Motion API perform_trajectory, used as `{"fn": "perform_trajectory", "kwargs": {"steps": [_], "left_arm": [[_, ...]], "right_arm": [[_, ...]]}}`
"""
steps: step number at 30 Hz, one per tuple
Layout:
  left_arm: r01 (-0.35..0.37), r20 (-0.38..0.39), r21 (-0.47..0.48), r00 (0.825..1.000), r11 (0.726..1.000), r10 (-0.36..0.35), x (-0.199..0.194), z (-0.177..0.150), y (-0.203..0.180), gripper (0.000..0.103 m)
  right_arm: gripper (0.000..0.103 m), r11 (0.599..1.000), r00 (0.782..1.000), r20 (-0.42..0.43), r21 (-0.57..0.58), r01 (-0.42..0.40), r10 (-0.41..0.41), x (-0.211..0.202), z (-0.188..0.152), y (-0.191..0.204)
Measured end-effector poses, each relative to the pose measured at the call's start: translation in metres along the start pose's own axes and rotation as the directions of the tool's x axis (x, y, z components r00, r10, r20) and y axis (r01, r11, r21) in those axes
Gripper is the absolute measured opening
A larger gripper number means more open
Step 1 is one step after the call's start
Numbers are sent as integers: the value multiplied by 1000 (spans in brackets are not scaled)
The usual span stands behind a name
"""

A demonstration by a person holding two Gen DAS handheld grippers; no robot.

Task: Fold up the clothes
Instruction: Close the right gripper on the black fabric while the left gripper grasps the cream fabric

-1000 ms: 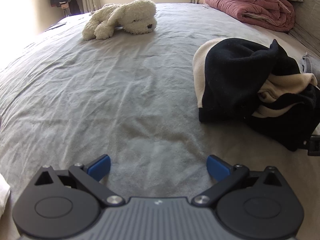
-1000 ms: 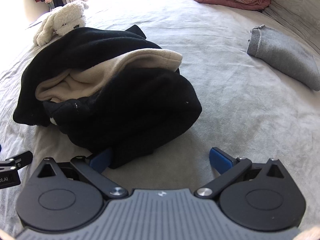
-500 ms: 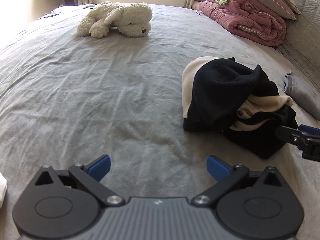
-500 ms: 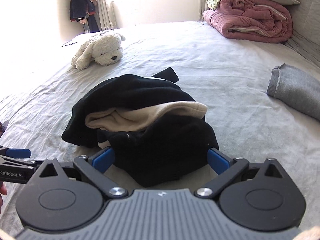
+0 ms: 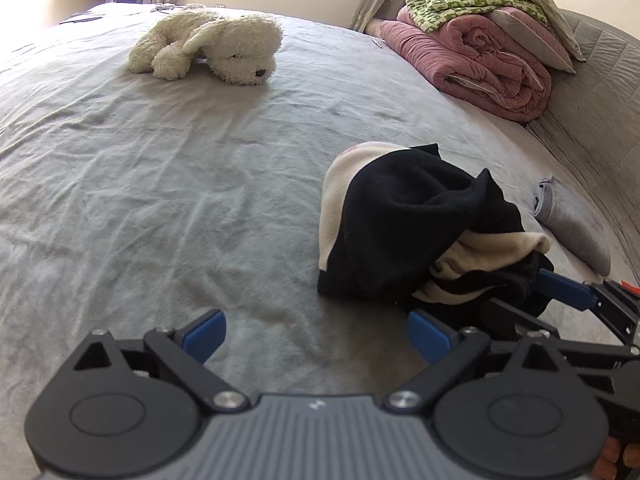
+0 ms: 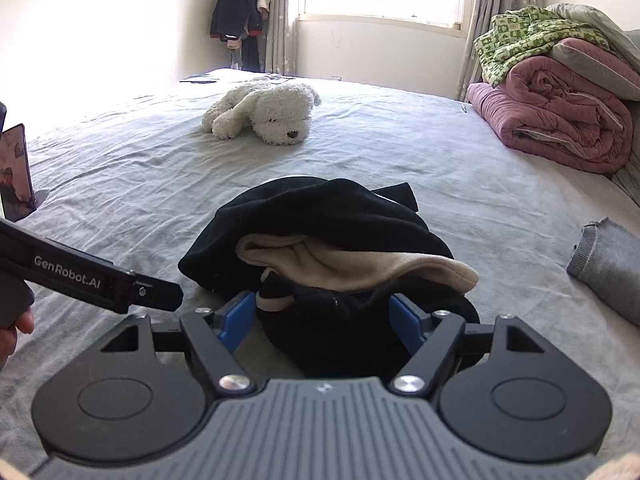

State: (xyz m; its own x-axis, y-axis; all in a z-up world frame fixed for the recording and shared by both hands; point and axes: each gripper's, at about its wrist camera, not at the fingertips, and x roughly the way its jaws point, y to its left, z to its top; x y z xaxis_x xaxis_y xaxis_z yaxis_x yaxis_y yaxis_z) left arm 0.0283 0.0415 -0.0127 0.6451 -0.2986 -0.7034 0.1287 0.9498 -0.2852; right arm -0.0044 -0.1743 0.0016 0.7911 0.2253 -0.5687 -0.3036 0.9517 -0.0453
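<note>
Lying crumpled on the grey bedsheet (image 5: 168, 200), the black-and-cream garment (image 6: 336, 248) sat in a heap toward the right side of the bed, cream lining showing between black folds. The right gripper (image 6: 322, 322) had its blue fingers spread on either side of the heap's near edge — black fabric filled the gap between them, but the pads stood apart and did not pinch it. The left gripper (image 5: 316, 334) hovered just left of the heap with its jaws wide open and nothing between them, only bare sheet below. From the left wrist view, the right gripper's blue finger pressed against the garment's right end. A white plush dog (image 6: 266, 116) lay well beyond, a folded grey garment (image 6: 612, 268) to the right, and pink and green bedding (image 5: 488, 52) was stacked at the far right.
</note>
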Motion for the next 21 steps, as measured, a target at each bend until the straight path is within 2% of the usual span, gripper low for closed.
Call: {"fn": "perform_trajectory", "kwargs": {"steps": [2, 4, 6, 8, 9, 10, 11, 12, 14, 15, 17, 21], "left_arm": [[51, 39, -17, 998, 999, -50, 4, 3, -3, 95], [86, 76, -32, 994, 996, -84, 9, 6, -5, 91], [71, 103, -31, 992, 997, -68, 16, 7, -8, 83], [60, 126, -39, 991, 997, -55, 22, 7, -7, 69], [63, 146, -47, 988, 997, -55, 22, 6, -6, 67], [67, 169, -53, 984, 996, -57, 22, 6, -5, 60], [72, 193, -54, 979, 996, -61, 20, 6, -5, 50], [78, 214, -51, 975, 996, -65, 17, 6, -4, 44], [99, 245, -49, 966, 994, -84, 12, 7, -2, 15], [109, 253, -51, 963, 993, -93, 10, 8, -1, 9], [114, 276, -54, 957, 992, -95, 3, 10, -1, 6], [105, 334, -33, 938, 994, -88, -15, 13, -8, 4]], "right_arm": [[69, 1000, 1000, 3, -9, 10, -10, 3, -2, 0], [62, 1000, 1000, 8, -18, 25, -25, 7, -5, 0], [53, 999, 999, 13, -24, 40, -40, 11, -7, -1], [43, 999, 999, 18, -4, 44, -44, 13, -8, -5], [34, 999, 999, 22, 13, 46, -46, 13, -7, -8], [26, 999, 999, 25, 30, 45, -46, 13, -7, -11], [24, 998, 999, 28, 48, 39, -41, 12, -7, -14], [22, 997, 999, 30, 67, 34, -36, 11, -6, -17], [16, 996, 999, 35, 91, 22, -25, 8, -5, -21], [14, 995, 999, 42, 96, 20, -24, 6, -5, -22], [12, 994, 997, 68, 109, 26, -33, -1, -3, -24], [11, 988, 991, 120, 146, 44, -61, -16, 2, -30]]}}
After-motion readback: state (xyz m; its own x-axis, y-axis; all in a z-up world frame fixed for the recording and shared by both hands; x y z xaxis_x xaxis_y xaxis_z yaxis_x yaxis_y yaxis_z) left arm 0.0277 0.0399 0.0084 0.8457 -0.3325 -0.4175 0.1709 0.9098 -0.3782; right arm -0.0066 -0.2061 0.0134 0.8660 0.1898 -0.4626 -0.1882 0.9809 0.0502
